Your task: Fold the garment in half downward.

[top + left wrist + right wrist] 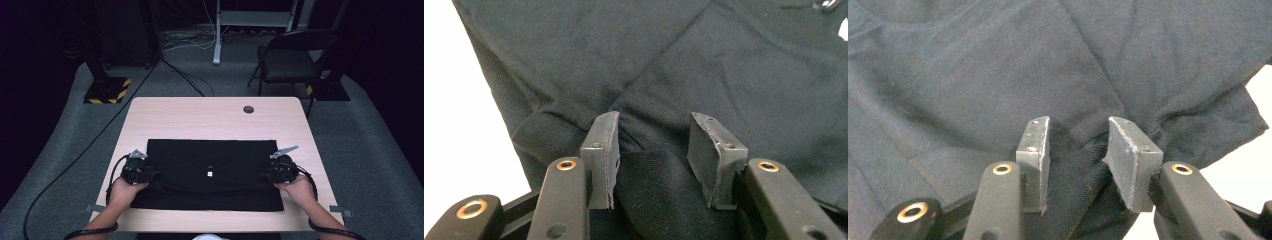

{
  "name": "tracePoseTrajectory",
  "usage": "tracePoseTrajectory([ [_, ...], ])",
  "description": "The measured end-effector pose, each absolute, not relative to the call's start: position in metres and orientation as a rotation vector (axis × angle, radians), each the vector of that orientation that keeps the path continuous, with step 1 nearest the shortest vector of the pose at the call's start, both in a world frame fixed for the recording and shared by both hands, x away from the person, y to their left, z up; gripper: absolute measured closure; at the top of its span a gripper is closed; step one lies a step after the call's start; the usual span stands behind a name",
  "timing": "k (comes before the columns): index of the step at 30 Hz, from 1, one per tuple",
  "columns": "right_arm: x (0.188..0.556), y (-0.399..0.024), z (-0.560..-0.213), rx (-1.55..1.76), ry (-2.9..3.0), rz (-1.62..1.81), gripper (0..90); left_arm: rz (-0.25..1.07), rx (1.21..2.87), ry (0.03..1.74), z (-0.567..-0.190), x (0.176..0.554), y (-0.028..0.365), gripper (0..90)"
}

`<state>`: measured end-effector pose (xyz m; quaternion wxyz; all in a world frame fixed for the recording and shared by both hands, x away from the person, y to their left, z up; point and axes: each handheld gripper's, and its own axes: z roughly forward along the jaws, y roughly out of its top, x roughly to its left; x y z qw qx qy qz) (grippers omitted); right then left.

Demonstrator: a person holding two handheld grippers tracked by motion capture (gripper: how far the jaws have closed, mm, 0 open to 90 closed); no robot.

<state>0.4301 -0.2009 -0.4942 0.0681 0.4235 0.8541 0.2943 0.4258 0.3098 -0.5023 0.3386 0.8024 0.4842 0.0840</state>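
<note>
a black shirt [212, 172] lies spread flat on a light wooden table [215, 117], on the side near the person. it has a small white tag [210, 174] near its middle. the person holds a gripper in each hand, one at each side of the shirt.

the left gripper [156, 173] sits at the left edge of the shirt, held by the left hand [125, 189]. in the left gripper view, its fingers [603, 150] stand partly apart. a raised fold of black cloth sits between them. the cloth touches the inner face of the left finger, but a gap shows by the right finger, so the fingers do not squeeze it.

the right gripper [264, 175] sits at the right edge of the shirt, held by the right hand [296, 189]. a grey plate [284, 150] sticks up on top of it. in the right gripper view, its fingers [1035, 150] are partly apart too, with a bunched bit of cloth between them. it is hard to tell if the fingers press on it.

a black cable [100, 135] runs across the grey floor [380, 165] past the left side of the table. a dark chair [292, 57] stands well behind the table. a small dark round hole [248, 109] shows near the far edge of the table.
</note>
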Motion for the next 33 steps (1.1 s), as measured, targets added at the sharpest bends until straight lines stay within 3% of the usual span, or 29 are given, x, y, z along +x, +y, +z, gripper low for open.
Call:
tracePoseTrajectory([
  [10,0.471,-0.210,-0.496,1.384,2.496,0.947,57.9,0.268,2.044,1.269,-0.505,0.452,0.302,55.4],
  [16,0.472,-0.216,-0.501,1.438,2.431,1.044,57.7,0.271,2.004,1.258,-0.509,0.450,0.304,54.4],
  [25,0.464,-0.208,-0.501,1.396,2.403,1.014,50.2,0.271,2.022,1.240,-0.509,0.447,0.297,38.2],
  [33,0.457,-0.202,-0.491,1.324,2.410,0.968,37.7,0.275,2.071,1.230,-0.504,0.446,0.290,28.0],
])
